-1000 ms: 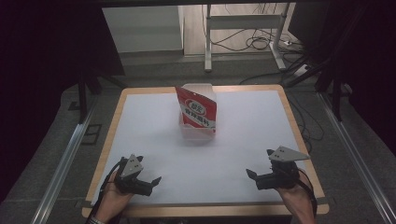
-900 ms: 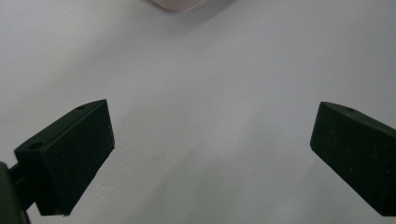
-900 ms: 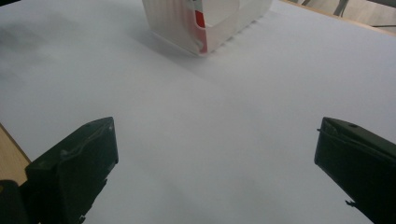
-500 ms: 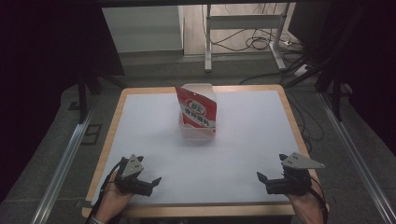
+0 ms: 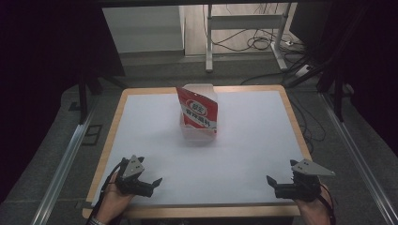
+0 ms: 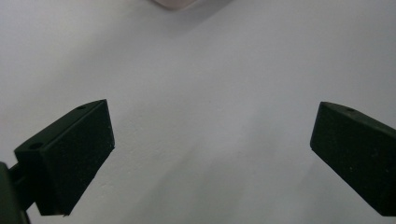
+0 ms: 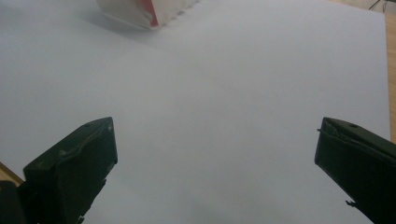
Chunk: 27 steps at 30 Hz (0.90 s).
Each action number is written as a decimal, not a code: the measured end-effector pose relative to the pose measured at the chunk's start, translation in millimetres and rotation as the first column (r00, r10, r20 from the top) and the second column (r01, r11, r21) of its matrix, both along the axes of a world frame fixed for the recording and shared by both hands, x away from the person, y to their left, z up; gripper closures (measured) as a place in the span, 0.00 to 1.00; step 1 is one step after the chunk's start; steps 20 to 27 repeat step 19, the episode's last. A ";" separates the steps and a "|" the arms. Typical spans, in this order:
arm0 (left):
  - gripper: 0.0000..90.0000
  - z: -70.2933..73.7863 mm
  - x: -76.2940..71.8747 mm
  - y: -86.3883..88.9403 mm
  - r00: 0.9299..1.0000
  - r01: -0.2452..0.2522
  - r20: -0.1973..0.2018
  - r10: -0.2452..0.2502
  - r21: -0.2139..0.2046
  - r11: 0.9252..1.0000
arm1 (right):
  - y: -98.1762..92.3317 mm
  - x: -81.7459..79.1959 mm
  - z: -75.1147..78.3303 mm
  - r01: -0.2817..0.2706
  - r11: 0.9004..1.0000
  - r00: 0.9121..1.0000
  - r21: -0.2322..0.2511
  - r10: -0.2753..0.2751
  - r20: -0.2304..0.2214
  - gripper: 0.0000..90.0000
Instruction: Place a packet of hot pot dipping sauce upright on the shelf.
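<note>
1. A red-and-white pouch (image 5: 199, 111) is seen upright in a clear container (image 5: 198, 132) at the far centre of the worktop (image 5: 244, 154); its label print is too small to be read.
2. Left claw (image 5: 151, 184) and right claw (image 5: 274, 185) are held released, empty, near the front edge.
3. Bare white surface lies between claws and pouch.

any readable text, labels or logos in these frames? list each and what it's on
Red and white pouch standing in the clear container: an oval logo near the top and a row of large characters below it, both too blurred to read.
Small print along the pouch's lower edge: too small to read.
Left claw, right claw, table: no text visible.
</note>
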<state>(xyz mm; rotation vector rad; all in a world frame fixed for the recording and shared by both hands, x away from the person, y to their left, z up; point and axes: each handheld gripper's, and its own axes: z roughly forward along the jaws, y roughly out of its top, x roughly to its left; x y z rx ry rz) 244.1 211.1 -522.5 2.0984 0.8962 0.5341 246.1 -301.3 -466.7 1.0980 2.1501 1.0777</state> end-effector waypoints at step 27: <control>0.00 -0.1 0.1 -0.3 1.000 0.000 0.002 0.000 0.002 1.000 | -14.2 5.3 -16.9 0.037 0.999 0.999 -0.028 -0.038 -0.022 0.00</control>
